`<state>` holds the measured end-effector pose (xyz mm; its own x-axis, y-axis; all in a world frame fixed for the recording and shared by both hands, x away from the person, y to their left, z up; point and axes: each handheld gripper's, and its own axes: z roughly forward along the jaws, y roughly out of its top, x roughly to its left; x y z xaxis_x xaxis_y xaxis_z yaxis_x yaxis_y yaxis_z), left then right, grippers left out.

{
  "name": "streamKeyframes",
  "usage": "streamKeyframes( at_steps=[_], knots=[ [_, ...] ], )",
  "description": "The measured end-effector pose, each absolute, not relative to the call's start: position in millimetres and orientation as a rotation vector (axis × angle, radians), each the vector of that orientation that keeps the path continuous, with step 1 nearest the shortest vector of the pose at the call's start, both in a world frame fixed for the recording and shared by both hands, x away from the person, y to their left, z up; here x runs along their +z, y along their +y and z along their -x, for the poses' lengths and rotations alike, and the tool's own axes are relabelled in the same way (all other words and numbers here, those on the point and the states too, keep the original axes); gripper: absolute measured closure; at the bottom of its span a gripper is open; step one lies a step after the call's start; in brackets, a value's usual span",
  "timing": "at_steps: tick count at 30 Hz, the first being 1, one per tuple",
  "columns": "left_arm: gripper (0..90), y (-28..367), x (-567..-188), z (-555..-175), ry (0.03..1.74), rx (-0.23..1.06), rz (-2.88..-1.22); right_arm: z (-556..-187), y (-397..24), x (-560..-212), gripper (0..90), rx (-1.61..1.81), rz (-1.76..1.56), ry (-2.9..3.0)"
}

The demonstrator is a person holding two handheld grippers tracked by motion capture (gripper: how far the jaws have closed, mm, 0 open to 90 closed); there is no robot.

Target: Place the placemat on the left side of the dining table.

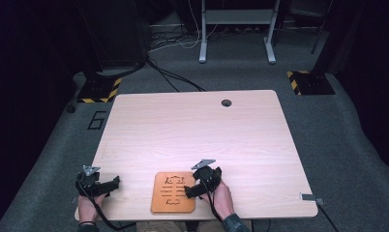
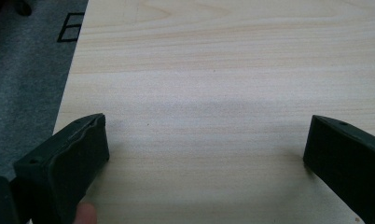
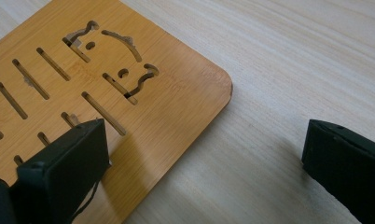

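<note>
two hand-held grippers, both matte black. the left gripper (image 1: 116,183) and the right gripper (image 1: 188,190) each carry a small grey three-cornered plate on top and trail a thin black cable back past the hand. in the gripper views each jaw is a thick, blocky black pad with rounded edges and a small round hole near its top. the right forearm wears a dark sleeve; the left wrist wears a dark band.

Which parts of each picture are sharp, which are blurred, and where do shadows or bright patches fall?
High view: bright patch mid table, dark surroundings. Left gripper view: wood grain soft, near jaws of the left hand-held gripper blurred, faint shadow between them. Right gripper view: bamboo board cut-outs fairly sharp, right hand-held gripper jaws blurred, shadow along the board's edge.
</note>
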<state>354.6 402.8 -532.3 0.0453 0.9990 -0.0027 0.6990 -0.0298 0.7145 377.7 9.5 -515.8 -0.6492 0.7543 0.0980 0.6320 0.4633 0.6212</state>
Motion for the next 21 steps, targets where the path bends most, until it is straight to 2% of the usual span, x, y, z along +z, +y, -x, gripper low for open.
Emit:
streamKeyframes(
  at_steps=[21],
  knots=[
    [0.0, 402.9, -532.2, -354.5, 1.707, 0.712, -1.786, -374.6, -17.9, -519.2, 0.0, 0.987, -1.24, 2.491]
  ],
)
